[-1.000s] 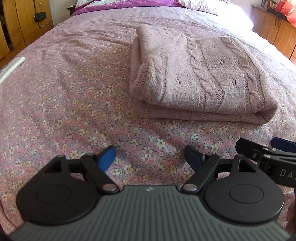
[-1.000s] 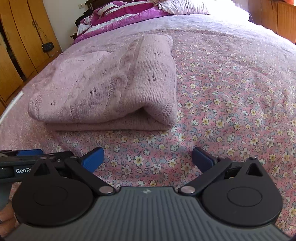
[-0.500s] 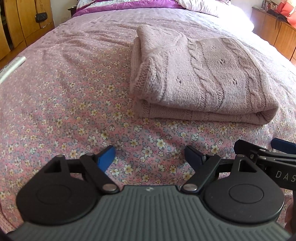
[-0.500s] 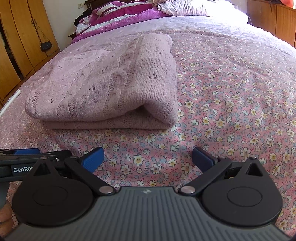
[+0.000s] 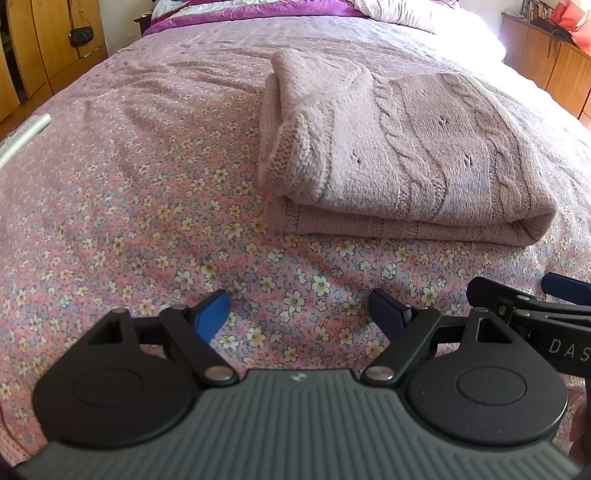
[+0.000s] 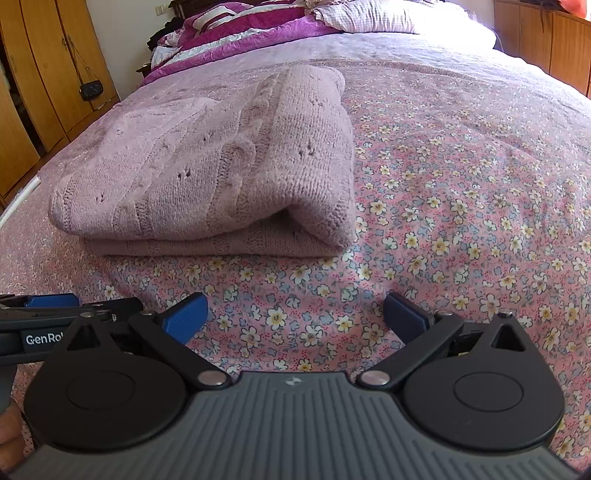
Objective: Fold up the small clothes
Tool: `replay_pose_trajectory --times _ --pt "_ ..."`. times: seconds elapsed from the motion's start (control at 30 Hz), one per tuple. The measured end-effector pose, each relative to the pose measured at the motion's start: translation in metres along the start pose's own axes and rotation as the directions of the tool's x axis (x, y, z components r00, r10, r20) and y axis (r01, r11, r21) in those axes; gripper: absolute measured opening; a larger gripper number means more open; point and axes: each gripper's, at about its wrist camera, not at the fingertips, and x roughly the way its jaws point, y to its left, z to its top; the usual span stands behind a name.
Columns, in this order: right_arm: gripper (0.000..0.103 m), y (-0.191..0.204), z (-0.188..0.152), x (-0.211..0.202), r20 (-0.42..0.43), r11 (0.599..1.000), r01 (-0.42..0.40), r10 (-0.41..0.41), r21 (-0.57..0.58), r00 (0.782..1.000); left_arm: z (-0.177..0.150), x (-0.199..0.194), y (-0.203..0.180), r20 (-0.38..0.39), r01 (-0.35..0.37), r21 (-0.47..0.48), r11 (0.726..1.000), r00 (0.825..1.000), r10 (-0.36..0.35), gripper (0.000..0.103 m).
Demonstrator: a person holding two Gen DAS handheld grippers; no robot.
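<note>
Left claw (image 5: pixel 299 314), right claw (image 6: pixel 295 317): both spread wide, empty.

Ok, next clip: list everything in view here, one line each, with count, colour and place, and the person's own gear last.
cable-knit sweater: one, dusty pink, folded, lying on the bed ahead of both grippers.
floral bedspread: one, pink with small yellow and blue flowers, covering the bed.
quilt: one, purple and white, bunched at the head of the bed.
pillow: one, pale checked, head of the bed.
wardrobe: wooden, orange-brown, left of the bed.
small handbag: one, black, hanging on a wardrobe door.
cabinets: wooden, right of the bed.
left gripper: black with blue pads, open, over the bedspread, holding nothing.
right gripper: same build, open, holding nothing.
</note>
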Motion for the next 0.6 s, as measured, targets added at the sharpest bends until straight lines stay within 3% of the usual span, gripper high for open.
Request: replay_pose_trajectory --times 0.6 --pt "0.103 0.0004 0.0 0.0018 0.001 1.0 0.006 -0.006 -0.014 1.0 -0.0004 0.0005 0.0003 0.0 0.0 0.0 1.0 1.0 0.0 0.084"
